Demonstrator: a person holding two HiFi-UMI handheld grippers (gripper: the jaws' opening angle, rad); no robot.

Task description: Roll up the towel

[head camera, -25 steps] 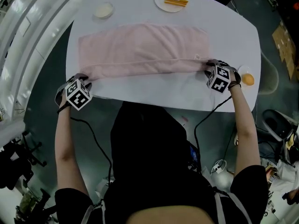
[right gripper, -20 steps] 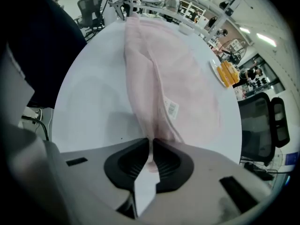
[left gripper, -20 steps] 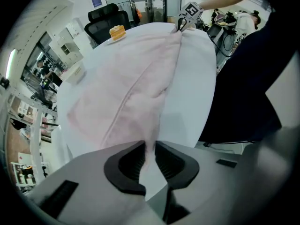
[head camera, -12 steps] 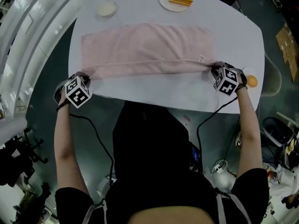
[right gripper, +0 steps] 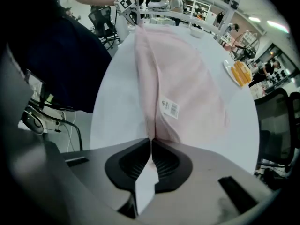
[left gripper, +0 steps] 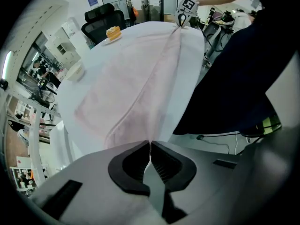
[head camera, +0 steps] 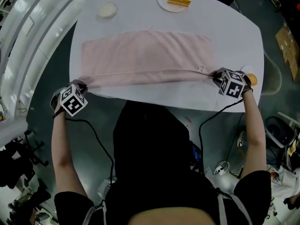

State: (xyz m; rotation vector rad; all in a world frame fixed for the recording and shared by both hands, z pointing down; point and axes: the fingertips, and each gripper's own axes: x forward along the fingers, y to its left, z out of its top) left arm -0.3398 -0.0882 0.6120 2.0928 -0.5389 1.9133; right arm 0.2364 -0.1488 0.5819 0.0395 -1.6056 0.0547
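Note:
A pale pink towel (head camera: 145, 55) lies spread across the white table (head camera: 164, 95), its near edge folded over into a ridge. My left gripper (head camera: 83, 85) is shut on the towel's near left corner (left gripper: 140, 125), its jaws having just closed on the cloth. My right gripper (head camera: 216, 74) is shut on the near right corner (right gripper: 154, 125), its jaws likewise having just closed on it. A white label (right gripper: 169, 108) shows on the towel close to the right jaws. The ridge runs taut between the two grippers, lifted slightly off the table.
A plate with a yellow cake slice (head camera: 175, 0) and a small white bowl (head camera: 107, 9) stand at the table's far edge. An orange thing on a small dish (head camera: 251, 79) sits just right of my right gripper. Office chairs (left gripper: 105, 18) stand beyond the table.
Both grippers have drawn back toward me with the towel's near edge, pulling it straight and taut. The left gripper has moved down and left in the picture; the right has shifted right.

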